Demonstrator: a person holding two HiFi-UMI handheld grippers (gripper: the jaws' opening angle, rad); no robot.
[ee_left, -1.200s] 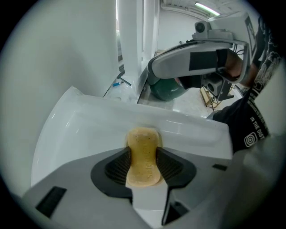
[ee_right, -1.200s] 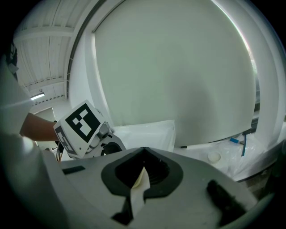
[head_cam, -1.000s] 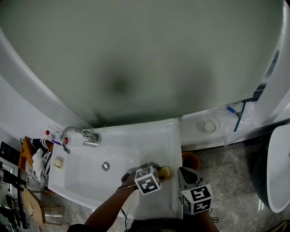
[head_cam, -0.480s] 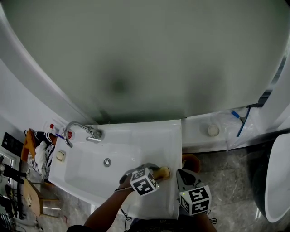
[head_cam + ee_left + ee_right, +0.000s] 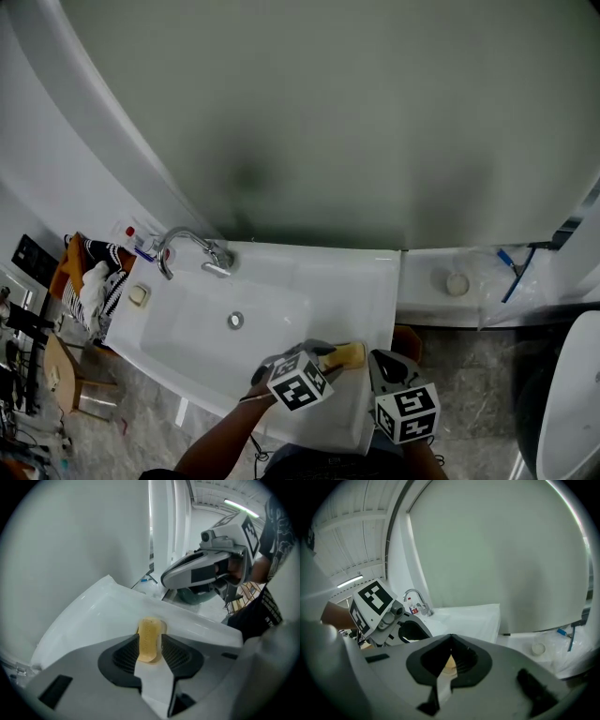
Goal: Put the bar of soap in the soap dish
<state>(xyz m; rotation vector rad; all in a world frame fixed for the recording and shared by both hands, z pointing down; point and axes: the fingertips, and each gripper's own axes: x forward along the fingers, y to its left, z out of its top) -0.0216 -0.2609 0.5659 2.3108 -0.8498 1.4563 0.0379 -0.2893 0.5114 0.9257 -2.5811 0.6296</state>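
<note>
Closing just now onto the bar of soap [image 5: 350, 354] at the sink's [image 5: 281, 281] front right corner, left gripper [image 5: 150, 645] clamps it, right gripper's [image 5: 450, 641] jaws together, empty; probable soap dish [image 5: 138, 295] at left edge awaits.

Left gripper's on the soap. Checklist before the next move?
1. Soap between left gripper's jaws: ok; they have just been closing, with pads on both its sides.
2. Soap clear of the sink: cannot tell.
3. Right gripper apart from soap: ok; shut, empty.
4. Dish located: cannot tell; a tan square thing left of the tap may be it.
</note>
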